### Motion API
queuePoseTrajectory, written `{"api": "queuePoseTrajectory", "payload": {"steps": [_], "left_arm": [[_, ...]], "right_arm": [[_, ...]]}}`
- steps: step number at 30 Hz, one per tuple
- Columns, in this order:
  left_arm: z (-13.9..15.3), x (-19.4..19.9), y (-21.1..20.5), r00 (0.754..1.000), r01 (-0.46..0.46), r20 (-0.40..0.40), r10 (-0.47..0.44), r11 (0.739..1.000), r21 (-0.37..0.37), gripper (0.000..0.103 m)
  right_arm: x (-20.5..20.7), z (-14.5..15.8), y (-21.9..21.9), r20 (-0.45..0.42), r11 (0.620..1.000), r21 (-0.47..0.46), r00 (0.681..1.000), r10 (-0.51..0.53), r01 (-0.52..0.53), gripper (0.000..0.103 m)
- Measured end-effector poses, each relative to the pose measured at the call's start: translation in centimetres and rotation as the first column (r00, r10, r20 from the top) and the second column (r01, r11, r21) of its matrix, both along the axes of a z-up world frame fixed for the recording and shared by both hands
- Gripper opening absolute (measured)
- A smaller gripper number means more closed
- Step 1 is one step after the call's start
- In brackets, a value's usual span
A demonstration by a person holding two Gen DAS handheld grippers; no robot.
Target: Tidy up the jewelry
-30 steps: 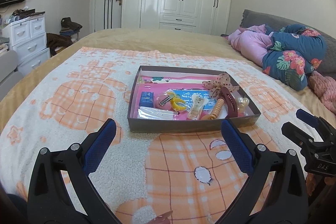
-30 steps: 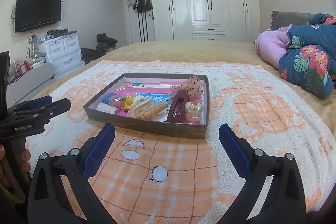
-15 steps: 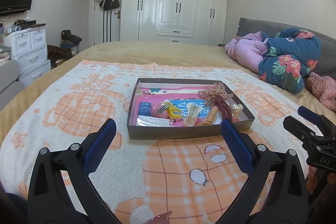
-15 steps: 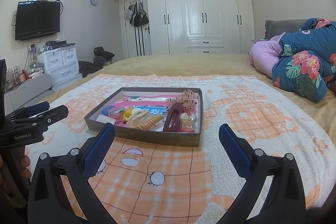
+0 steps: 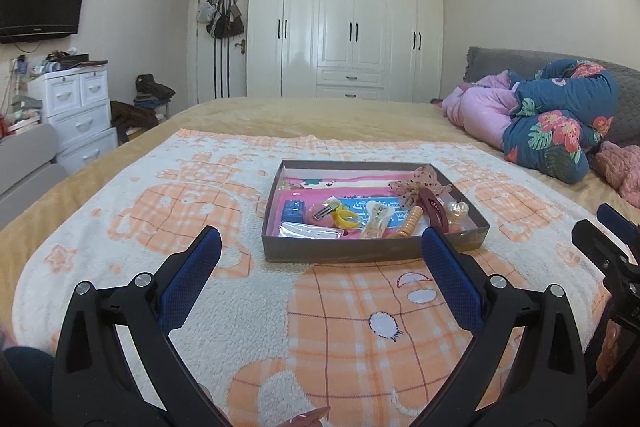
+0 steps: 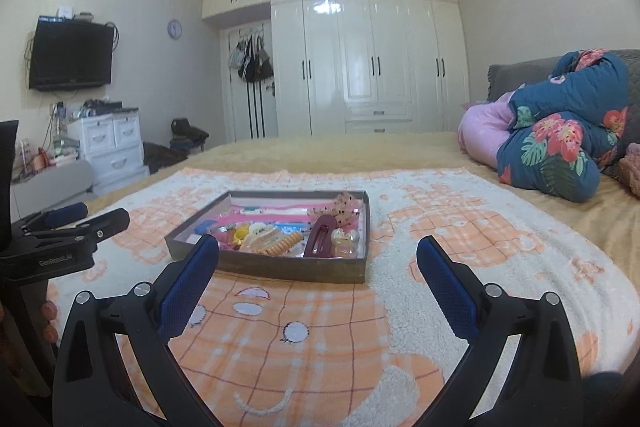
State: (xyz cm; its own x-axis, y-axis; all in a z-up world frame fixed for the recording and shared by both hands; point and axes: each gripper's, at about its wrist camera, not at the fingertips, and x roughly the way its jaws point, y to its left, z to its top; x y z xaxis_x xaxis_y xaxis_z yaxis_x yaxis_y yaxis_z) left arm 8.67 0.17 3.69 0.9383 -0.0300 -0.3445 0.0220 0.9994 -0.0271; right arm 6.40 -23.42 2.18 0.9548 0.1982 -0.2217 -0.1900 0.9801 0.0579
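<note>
Your left claw [image 5: 320, 247] and right claw [image 6: 318, 253] both gaped wide, empty, short of the tray [image 5: 372, 251] on the bed's blanket [image 5: 168, 211]. The maroon clip [image 6: 320, 235] lay lengthwise away from you, nearer your right.

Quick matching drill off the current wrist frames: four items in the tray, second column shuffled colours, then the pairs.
Things:
1. flat snap clip
2. bow
3. small box
4. ring-shaped piece

Colours:
A. yellow
B. dark red
C. blue
D. sheer beige with dark dots

Pairs: 1-B, 2-D, 3-C, 4-A. All lie in the tray.
</note>
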Motion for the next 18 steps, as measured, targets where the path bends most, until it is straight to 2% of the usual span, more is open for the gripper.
{"api": "queuePoseTrajectory", "payload": {"steps": [4,9,18], "left_arm": [[0.1,-1.8,0.3,1.000,-0.008,0.021,0.009,1.000,-0.028,0.092],[-0.5,-2.8,0.3,1.000,-0.009,-0.004,0.009,0.999,-0.041,0.092],[-1.4,-3.2,-0.1,1.000,0.003,-0.013,-0.003,1.000,-0.019,0.092]], "right_arm": [[-2.0,0.2,0.2,0.058,0.999,0.008,0.998,-0.033,0.032,0.097],[-3.4,0.2,0.7,0.111,1.000,-0.003,0.993,-0.029,0.029,0.097],[-3.2,-1.0,0.6,0.066,1.000,-0.008,0.998,-0.010,0.011,0.097]]}}
